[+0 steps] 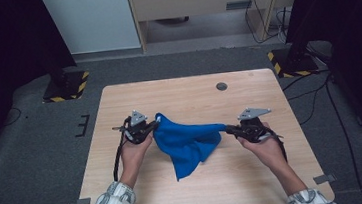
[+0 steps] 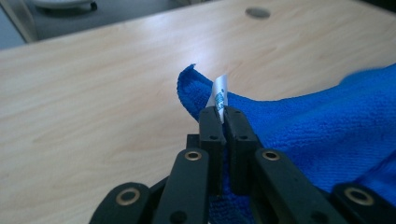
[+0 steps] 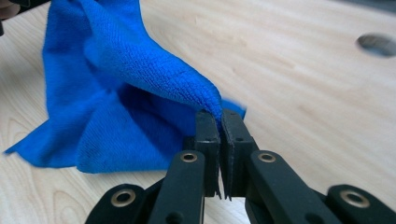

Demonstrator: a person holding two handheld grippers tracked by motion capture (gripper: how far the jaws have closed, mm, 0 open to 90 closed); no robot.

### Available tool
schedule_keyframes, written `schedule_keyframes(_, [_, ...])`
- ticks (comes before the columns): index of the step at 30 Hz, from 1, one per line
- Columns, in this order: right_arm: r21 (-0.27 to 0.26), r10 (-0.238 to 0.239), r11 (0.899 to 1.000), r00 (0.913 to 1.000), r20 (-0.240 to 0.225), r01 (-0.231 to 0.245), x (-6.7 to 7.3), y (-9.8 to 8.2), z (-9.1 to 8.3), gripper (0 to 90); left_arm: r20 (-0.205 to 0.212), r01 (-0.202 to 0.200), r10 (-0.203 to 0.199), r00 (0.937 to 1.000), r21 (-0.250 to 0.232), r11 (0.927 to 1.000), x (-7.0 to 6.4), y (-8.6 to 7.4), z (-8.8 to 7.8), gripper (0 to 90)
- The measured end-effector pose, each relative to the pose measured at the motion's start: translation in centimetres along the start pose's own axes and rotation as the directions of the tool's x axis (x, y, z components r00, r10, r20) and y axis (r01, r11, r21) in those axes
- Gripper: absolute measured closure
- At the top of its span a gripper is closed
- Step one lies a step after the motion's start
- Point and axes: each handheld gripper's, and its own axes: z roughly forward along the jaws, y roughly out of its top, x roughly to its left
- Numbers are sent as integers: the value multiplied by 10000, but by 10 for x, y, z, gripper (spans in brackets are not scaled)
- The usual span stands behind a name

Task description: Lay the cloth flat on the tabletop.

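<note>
A blue cloth [image 1: 188, 144] hangs between my two grippers above the middle of the wooden table [image 1: 193, 93], its lower part drooping toward the near side. My left gripper [image 1: 154, 125] is shut on the cloth's left corner; in the left gripper view the jaws [image 2: 224, 114] pinch the blue cloth [image 2: 322, 135] beside a small white label [image 2: 219, 93]. My right gripper [image 1: 227, 127] is shut on the right corner. The right gripper view has the blue cloth [image 3: 126, 88] running up and left from the closed right gripper [image 3: 219, 116].
A round grey hole cap [image 1: 221, 86] sits near the table's far edge, also seen as the hole cap [image 2: 258, 12] and the hole cap [image 3: 376, 45]. Yellow-black striped stand bases [image 1: 67, 86] and cables [image 1: 314, 94] lie on the grey floor around the table.
</note>
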Motion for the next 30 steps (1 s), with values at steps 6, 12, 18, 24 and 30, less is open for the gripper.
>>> schedule_keyframes(6, [-452, -123, 9989, 9998, 186, 131, -4, 20, -24, 873, 336, 270, -248, 9991, -673, 9974, -3, 20, -9, 868])
schedule_keyframes(12, [-769, -82, 9970, 9997, 229, 100, -7, 30, -33, 874, 198, -32, 52, 9998, -1002, 9950, -7, 35, -17, 868])
schedule_keyframes(18, [-979, -203, 9950, 9996, 198, 221, -5, 40, -42, 874, 204, -94, 122, 9997, -1305, 9914, -8, 45, -28, 867])
schedule_keyframes(24, [-999, -215, 9947, 9994, 254, 239, -5, 44, -45, 874, 204, -162, 193, 9996, -1404, 9900, -12, 47, -32, 867])
schedule_keyframes(30, [-1115, -398, 9929, 9989, 245, 423, -1, 47, -53, 874, 175, -161, 193, 9997, -1667, 9859, -13, 49, -41, 864])
